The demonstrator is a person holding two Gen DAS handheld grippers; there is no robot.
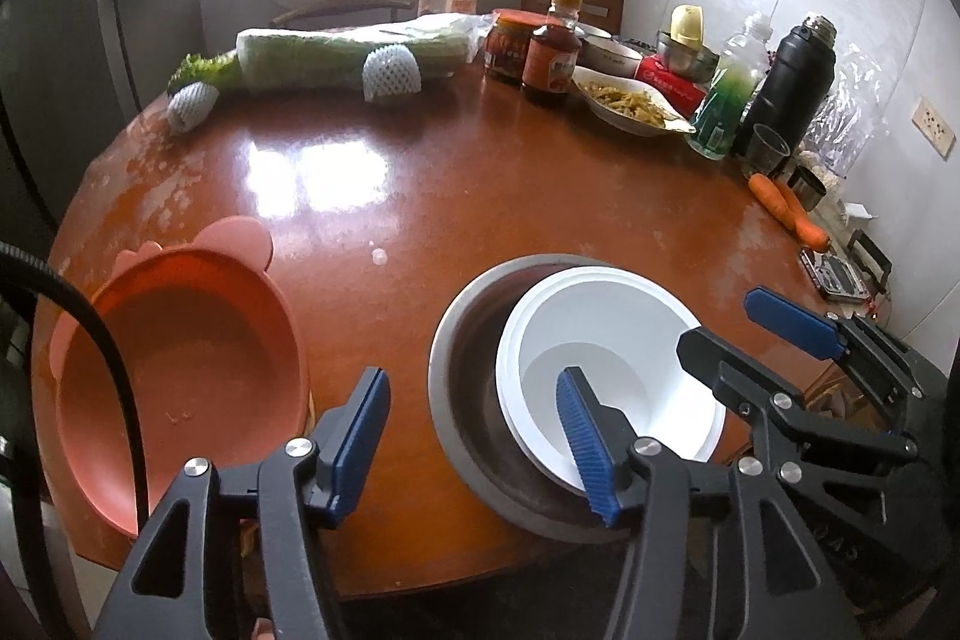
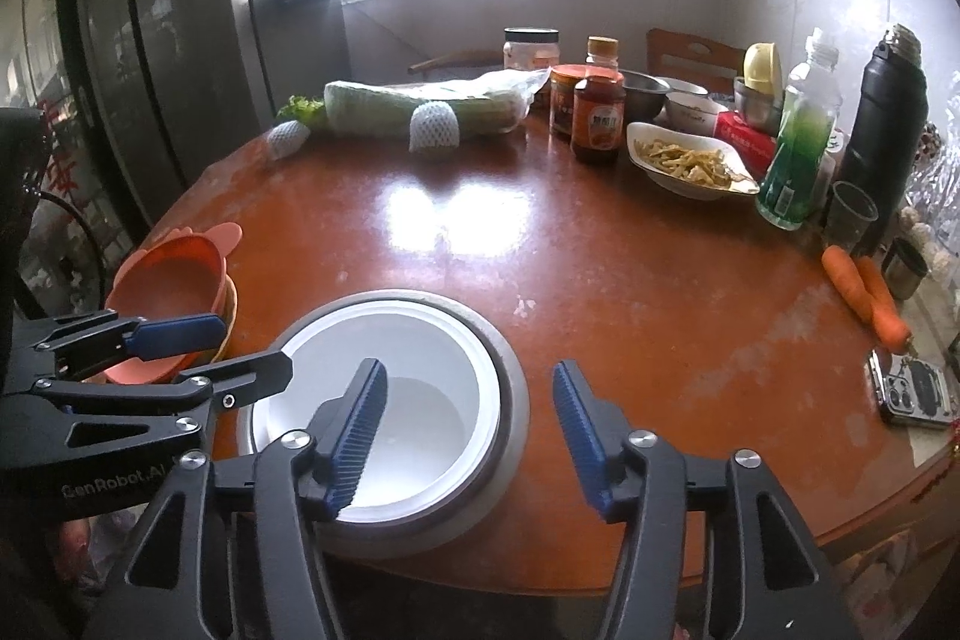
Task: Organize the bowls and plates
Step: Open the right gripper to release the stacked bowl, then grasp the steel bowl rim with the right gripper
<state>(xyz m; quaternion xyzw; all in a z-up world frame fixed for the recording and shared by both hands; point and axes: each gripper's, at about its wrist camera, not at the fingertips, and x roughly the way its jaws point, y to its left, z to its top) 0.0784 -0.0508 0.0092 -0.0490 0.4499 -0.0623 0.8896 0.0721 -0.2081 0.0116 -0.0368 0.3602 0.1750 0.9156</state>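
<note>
Because both the left claw (image 1: 474, 436) and right claw (image 2: 468, 436) stand part open, gripping nothing, the white bowl (image 2: 420, 370) (nested in the steel bowl (image 2: 510, 400) near the worktop (image 2: 600, 280) edge) could be knocked by either inner finger.

"GenRobot.AI" in pale lettering on black body of left gripper (image 2: 207, 346), at 8 o'clock in right wrist view; end of word cut off behind right gripper's arm. Sauce bottle (image 2: 597, 115) at 12 o'clock: orange label, print too small to read. Red box (image 2: 747, 139) at 1 o'clock: white characters, illegible. Green bottle (image 2: 795, 160) at 2 o'clock: label print illegible.
</note>
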